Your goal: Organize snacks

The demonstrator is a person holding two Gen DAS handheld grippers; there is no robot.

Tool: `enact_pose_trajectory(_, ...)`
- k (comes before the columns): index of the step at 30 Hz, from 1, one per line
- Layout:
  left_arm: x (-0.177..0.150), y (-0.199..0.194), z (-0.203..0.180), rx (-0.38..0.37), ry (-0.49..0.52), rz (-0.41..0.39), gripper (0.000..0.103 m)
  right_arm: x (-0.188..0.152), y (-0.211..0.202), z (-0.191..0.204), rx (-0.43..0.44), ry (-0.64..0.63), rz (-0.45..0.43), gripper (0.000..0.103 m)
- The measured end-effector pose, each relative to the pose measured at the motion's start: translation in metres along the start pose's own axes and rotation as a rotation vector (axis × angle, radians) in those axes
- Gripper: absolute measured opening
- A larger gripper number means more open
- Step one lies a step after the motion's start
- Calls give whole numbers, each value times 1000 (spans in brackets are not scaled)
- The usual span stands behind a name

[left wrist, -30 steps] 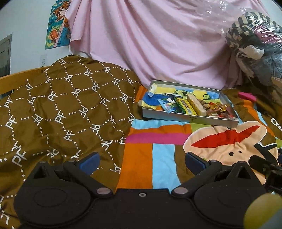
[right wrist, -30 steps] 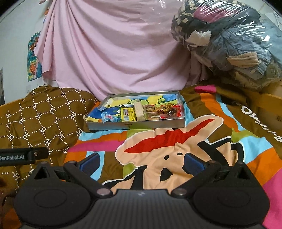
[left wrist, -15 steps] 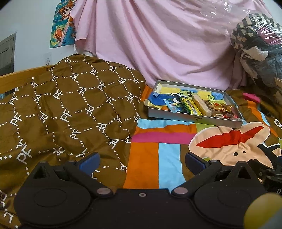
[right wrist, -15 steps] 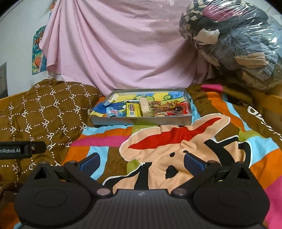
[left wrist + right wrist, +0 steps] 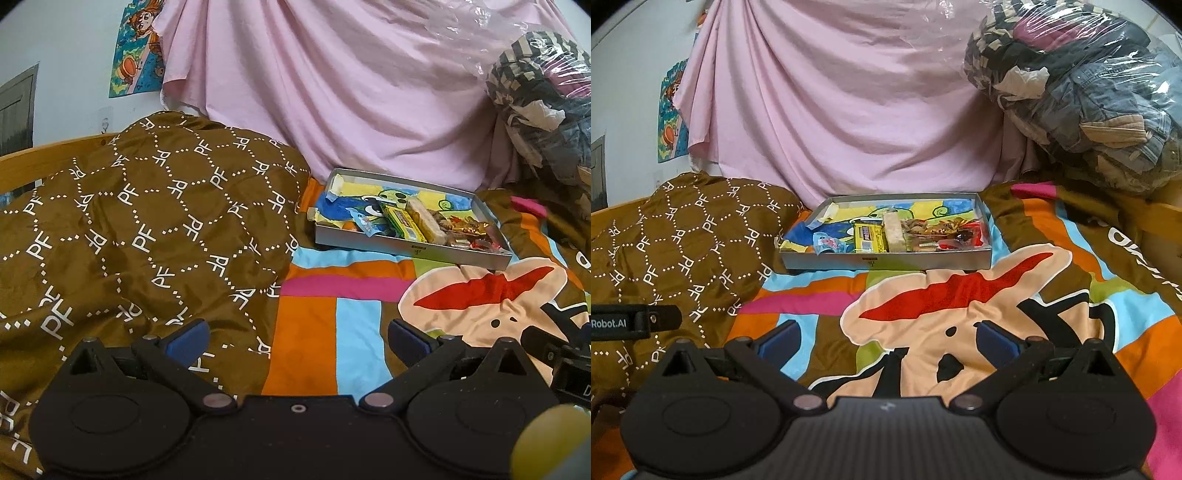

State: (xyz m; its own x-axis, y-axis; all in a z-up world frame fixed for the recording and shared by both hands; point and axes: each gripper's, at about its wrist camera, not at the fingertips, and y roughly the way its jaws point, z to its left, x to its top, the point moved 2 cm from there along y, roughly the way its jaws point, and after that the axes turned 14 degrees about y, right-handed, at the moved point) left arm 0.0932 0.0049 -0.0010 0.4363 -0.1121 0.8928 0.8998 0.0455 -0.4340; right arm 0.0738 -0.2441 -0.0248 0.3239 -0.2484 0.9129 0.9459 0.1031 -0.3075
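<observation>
Both grippers are empty and spread wide: your left gripper [image 5: 297,338] hovers over the seam between the brown quilt [image 5: 140,229] and the striped blanket [image 5: 332,295], your right gripper [image 5: 886,338] over the cartoon face printed on that blanket. Neither is touching anything.

Snacks all sit in the shallow grey tray [image 5: 886,260], which rests on the blanket at the foot of the pink sheet [image 5: 842,110], well ahead of both grippers. Inside, approx left to right: a small blue packet [image 5: 829,244], a yellow bar [image 5: 870,238], a pale bar [image 5: 894,232], then a jumble of brown, gold and red wrappers [image 5: 945,230] crowded at the right end. Left half of the tray floor is mostly bare.

Progress, as a judgement: no loose snacks show on the bedding, so gathering looks done or wasn't needed. What's left is prob sorting inside the tray, i.e. spreading the right-end pile into the free left side, or lining items up. You can't tell the intended layout from this.

Watch it: wrappers are small, thin, overlapping, so you may pinch two at once. Tray sits on soft bedding and may tip if pressed.

Bagged clothes [image 5: 1071,85] at right aren't part of this.
</observation>
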Motion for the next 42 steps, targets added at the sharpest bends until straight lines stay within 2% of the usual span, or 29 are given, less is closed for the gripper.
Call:
enact_pose_trajectory(25, -2, 0, 0, 7, -4, 2, 102, 0, 0, 0, -3, -4, -1, 103)
enact_pose_trajectory(34, -6, 3, -1, 16, -3, 24, 102, -2, 1, 0, 0, -6, 4, 103)
enact_pose_trajectory(37, -6, 4, 0, 33, -9, 56, 102, -2, 1, 0, 3, -8, 8, 103)
enact_pose_trajectory(42, -8, 4, 3, 54, -25, 62, 102, -3, 1, 1, 7, -12, 15, 103)
